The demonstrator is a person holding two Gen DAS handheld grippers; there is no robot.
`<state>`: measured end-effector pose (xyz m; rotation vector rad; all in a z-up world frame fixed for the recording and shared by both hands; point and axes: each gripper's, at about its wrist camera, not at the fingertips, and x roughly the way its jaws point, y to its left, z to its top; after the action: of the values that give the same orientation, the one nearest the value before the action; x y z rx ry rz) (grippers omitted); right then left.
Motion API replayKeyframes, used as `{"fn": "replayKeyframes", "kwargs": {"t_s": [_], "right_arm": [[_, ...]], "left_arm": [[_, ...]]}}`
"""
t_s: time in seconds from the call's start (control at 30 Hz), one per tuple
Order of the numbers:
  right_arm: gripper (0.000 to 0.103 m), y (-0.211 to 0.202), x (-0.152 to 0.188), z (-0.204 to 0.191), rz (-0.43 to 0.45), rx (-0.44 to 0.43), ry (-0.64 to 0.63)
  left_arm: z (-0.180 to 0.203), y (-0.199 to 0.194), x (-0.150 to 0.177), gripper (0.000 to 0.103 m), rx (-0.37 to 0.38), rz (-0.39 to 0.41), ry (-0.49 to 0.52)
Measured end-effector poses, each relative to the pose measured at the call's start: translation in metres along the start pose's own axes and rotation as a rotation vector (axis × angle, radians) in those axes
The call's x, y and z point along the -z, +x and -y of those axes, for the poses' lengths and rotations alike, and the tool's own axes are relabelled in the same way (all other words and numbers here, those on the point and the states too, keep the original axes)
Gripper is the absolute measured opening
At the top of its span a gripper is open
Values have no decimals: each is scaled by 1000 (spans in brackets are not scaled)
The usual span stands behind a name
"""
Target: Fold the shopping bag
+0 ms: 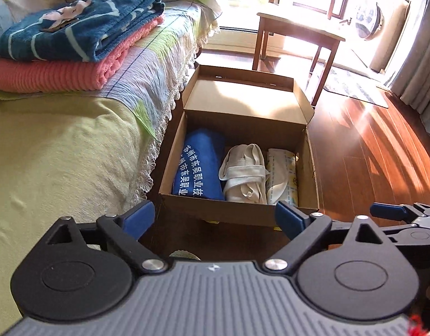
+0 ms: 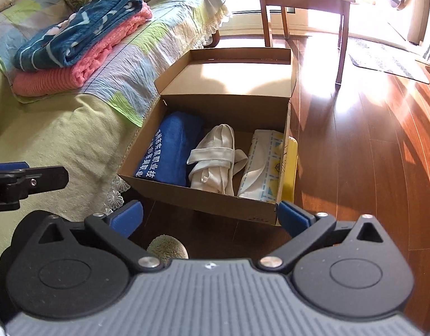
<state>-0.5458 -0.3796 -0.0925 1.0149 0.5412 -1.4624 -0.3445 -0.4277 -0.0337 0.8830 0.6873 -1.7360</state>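
Three folded bags sit side by side in the open cardboard box on the wooden floor, and I'm looking down on them from the near side with both tongs empty.

Starting far left: two folded blankets are stacked on the bed, a blue patterned blanket on top of a pink blanket. The bed's lace-edged cover hangs down just beside the box's left wall.

Into the box now. On the left lies the blue bag with white lettering, rolled up against the left wall. In the middle, the cream bag, bundled with its own straps wrapped across it. On the right, the white patterned bag, folded against the right wall. The box lid stands open at the far side, catching sunlight.

My left gripper hangs above the near edge of the box, jaws spread wide, nothing between them. My right gripper sits just beside it, jaws equally wide, nothing held; its tip shows at the right edge of the left view.

Far right, a wooden table stands past the box, with a rug on the sunlit floor.
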Motion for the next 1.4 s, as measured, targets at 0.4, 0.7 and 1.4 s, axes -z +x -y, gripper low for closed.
{"fn": "replayKeyframes", "kwargs": {"t_s": [0.4, 0.7, 1.4], "right_arm": [[102, -34, 17, 3, 110, 127, 8], [102, -48, 17, 11, 89, 2, 43], [102, 3, 26, 17, 2, 178, -7]], "left_arm": [[14, -31, 11, 99, -34, 49, -19], [19, -36, 18, 99, -74, 59, -4], [24, -5, 38, 99, -177, -44, 37]]}}
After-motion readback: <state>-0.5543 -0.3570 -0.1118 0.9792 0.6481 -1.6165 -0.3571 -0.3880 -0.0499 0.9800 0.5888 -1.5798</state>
